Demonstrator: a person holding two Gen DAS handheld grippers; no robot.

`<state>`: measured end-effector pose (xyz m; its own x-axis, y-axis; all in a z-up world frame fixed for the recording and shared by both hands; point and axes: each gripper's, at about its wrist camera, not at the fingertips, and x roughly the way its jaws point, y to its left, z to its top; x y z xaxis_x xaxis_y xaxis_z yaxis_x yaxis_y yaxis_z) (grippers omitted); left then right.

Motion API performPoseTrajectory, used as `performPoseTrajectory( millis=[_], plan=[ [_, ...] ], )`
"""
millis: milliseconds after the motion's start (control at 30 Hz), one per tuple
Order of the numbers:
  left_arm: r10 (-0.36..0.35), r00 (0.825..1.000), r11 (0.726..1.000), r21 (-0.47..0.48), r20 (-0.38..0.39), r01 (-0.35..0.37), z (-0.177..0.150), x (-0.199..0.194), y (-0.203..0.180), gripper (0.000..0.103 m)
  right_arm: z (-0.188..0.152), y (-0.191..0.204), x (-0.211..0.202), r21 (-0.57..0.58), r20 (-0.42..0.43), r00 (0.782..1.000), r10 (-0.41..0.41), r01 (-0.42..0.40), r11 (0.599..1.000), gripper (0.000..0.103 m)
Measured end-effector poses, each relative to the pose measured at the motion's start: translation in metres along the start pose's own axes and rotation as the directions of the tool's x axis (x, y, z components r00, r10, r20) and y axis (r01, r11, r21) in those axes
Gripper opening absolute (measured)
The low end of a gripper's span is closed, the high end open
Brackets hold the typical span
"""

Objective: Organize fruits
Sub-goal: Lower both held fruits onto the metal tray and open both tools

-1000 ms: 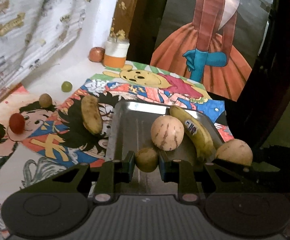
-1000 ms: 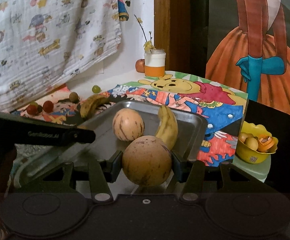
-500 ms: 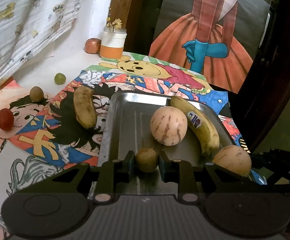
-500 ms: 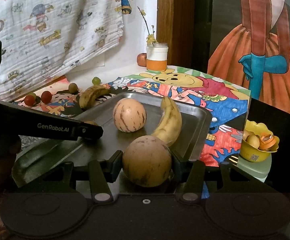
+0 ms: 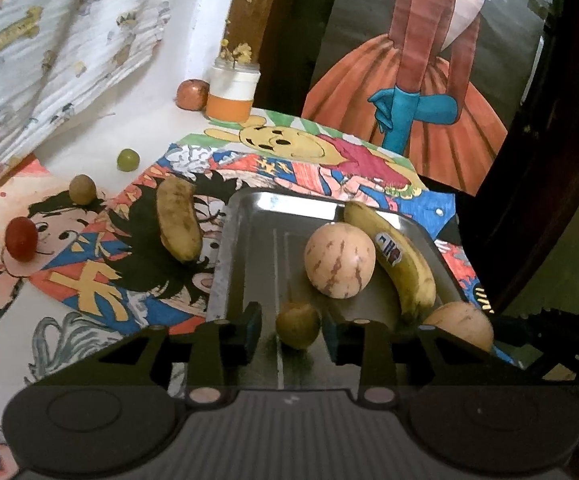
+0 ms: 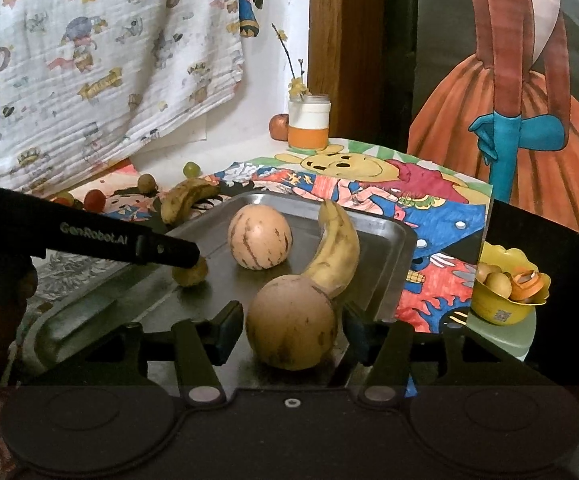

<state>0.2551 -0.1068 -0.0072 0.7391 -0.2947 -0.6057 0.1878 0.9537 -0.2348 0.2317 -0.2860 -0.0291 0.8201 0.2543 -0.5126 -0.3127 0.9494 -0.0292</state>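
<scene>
I've got four fruits on the tray — both grippers open, straddling the small fruit and melon; spotted banana and berries remain outside.

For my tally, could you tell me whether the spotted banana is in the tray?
Out: the spotted banana lies on the colourful mat left of the tray.

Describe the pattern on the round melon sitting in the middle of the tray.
The round melon is pale peach-cream with thin reddish-brown broken stripes running top to bottom; clearest in the left wrist view.
</scene>
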Motion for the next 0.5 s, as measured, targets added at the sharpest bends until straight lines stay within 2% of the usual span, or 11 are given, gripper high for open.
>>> performPoseTrajectory(
  millis=[67,100,200,367,433,500],
  plan=[
    [0.004,1.0,1.0,-0.004,0.015,-0.004,0.001,-0.008,0.0,0.058,0.0,0.002,-0.007,0.009,0.012,1.0,-0.002,0.002,1.0,0.064],
    [0.008,1.0,1.0,-0.007,0.025,-0.008,0.0,-0.012,0.001,0.062,0.0,0.003,-0.01,0.014,0.017,1.0,-0.003,0.003,1.0,0.066],
    [0.018,0.998,1.0,-0.019,0.053,-0.017,0.0,-0.027,0.001,0.067,0.001,0.009,-0.022,0.025,0.036,0.999,-0.006,0.005,1.0,0.075],
    [0.056,0.992,0.997,-0.059,0.114,-0.049,-0.004,-0.06,0.007,0.094,0.0,0.021,-0.048,0.052,0.065,0.998,-0.016,0.013,0.999,0.093],
    [0.073,0.988,0.996,-0.069,0.136,-0.064,-0.007,-0.074,0.01,0.101,0.0,0.026,-0.059,0.062,0.073,0.997,-0.019,0.014,0.998,0.099],
    [0.08,0.985,0.994,-0.081,0.15,-0.068,-0.011,-0.089,0.013,0.103,-0.001,0.032,-0.07,0.07,0.079,0.997,-0.021,0.016,0.997,0.102]
  ],
)
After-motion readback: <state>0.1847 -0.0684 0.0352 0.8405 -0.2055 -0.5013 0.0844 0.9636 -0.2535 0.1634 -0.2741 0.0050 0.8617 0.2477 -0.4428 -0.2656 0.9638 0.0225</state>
